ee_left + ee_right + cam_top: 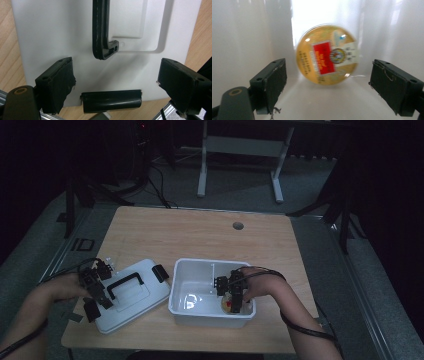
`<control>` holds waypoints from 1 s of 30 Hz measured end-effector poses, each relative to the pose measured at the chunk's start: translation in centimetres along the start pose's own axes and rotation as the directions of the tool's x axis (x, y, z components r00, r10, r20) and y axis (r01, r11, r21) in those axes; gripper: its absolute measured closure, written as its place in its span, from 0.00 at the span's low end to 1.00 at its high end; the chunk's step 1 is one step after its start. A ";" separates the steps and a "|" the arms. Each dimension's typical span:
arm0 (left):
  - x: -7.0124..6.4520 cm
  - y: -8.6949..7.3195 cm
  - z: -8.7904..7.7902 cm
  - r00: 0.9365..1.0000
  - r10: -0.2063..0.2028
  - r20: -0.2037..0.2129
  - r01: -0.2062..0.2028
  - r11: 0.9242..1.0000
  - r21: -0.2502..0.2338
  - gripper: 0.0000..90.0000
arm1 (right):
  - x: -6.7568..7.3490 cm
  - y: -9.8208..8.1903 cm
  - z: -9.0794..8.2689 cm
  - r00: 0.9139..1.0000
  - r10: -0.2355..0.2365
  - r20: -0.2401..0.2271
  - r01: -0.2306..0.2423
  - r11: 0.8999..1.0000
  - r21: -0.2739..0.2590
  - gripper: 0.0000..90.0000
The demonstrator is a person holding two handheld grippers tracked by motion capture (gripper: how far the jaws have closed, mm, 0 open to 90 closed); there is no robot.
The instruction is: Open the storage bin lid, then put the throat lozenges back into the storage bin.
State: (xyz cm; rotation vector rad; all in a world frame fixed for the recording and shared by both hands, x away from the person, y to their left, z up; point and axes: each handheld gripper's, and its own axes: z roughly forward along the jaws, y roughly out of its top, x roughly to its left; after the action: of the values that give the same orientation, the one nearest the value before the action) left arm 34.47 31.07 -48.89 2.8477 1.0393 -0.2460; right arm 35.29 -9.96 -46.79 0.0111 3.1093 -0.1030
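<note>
A white lid (132, 295) with a black handle (124, 283) lies flat on the table, left of a white bin (210, 319). My left gripper (99, 292) hovers over the lid's near-left end, open. Seen from that gripper (110, 85), the lid (50, 37) lies below, its handle (100, 32) lies ahead, and a black clip (111, 100) at the lid's edge shows between the pads (57, 82). My right gripper (234, 292) is down inside the bin, open. A round golden tin (327, 53) with a red label leans in the bin's corner beyond that gripper (327, 85), untouched.
The wooden table (200, 235) has a round hole (238, 225) near its far edge. A second black clip (160, 272) sits on the lid's far end, close to the bin. Grey floor and a table frame (240, 150) lie beyond.
</note>
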 end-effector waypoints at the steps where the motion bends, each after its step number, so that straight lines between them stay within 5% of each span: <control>1: -0.1 0.0 -0.1 1.000 0.000 0.000 0.000 1.000 -0.002 0.15 | -0.1 -0.1 -0.3 1.000 0.008 0.001 -0.008 1.000 -0.012 0.13; 12: -0.1 -0.1 0.2 1.000 0.002 0.002 -0.002 1.000 0.004 0.15 | -0.4 -2.4 -4.8 0.998 0.052 0.046 -0.044 0.985 -0.165 0.12; 22: -0.1 -0.4 -0.1 1.000 0.003 0.003 -0.003 1.000 0.000 0.15 | 0.1 -6.9 -9.2 0.992 0.104 0.068 -0.084 0.964 -0.253 0.13; 30: -0.3 -0.5 0.2 1.000 0.023 -0.009 -0.022 1.000 0.015 0.15 | 0.7 -12.1 -8.4 0.983 0.158 0.094 -0.131 0.961 -0.244 0.13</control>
State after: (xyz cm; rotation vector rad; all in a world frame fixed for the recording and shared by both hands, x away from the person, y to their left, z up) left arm 33.94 31.21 -49.08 2.8745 1.0106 -0.2399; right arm 34.27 -21.49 -37.63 0.2183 2.9736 0.2623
